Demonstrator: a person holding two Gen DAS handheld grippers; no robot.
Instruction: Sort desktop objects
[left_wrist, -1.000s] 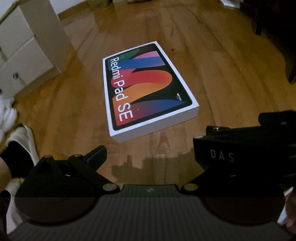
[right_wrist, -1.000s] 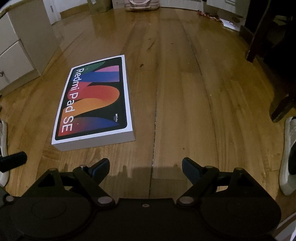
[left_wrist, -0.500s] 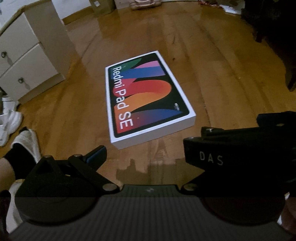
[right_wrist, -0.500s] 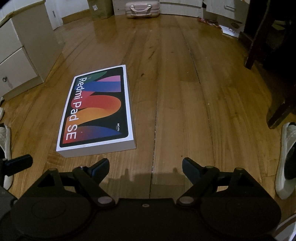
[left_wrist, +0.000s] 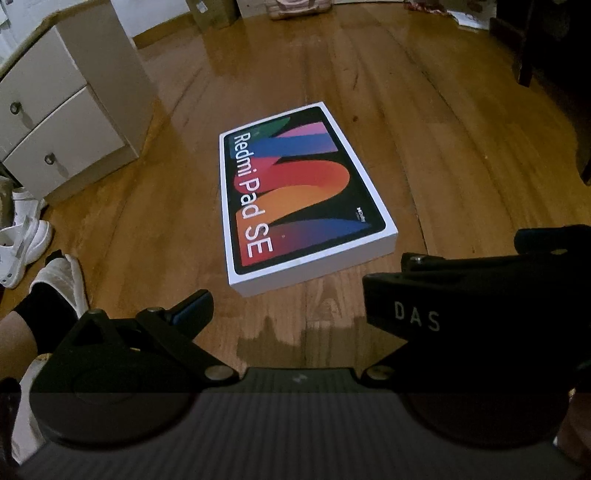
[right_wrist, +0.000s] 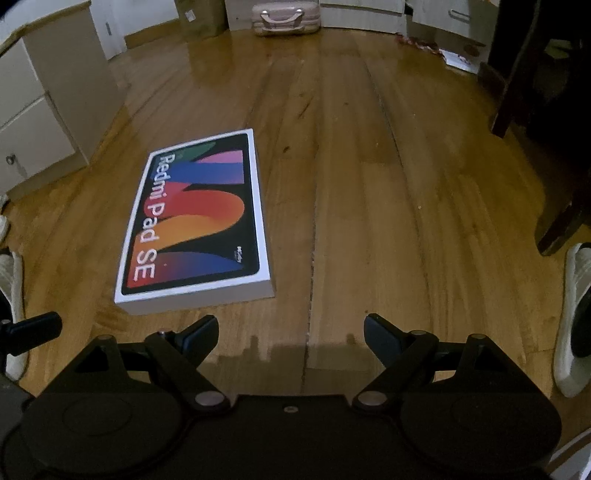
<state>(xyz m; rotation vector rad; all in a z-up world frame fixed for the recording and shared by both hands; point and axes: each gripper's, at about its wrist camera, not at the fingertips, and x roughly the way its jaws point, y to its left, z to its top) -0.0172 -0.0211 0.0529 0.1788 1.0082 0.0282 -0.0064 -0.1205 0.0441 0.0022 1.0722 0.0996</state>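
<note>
The Redmi Pad SE box (left_wrist: 303, 199) lies flat, printed face up, on the wooden floor (left_wrist: 424, 122), at the centre of my left wrist view and left of centre in my right wrist view (right_wrist: 195, 221). My left tongs (left_wrist: 284, 306) sit at the lower edge of the frame, short of the box's near end, spread wide with nothing between the fingers. The other tool's black body, lettered DAS, covers the right finger. My right tongs (right_wrist: 290, 330) are likewise wide open and empty, over bare boards beside the box's near right corner. A white drawer cabinet (left_wrist: 62, 110) stands upper left. A pink suitcase (right_wrist: 284, 18) sits at the top edge. White shoes (left_wrist: 22, 236) lie at far left.
</note>
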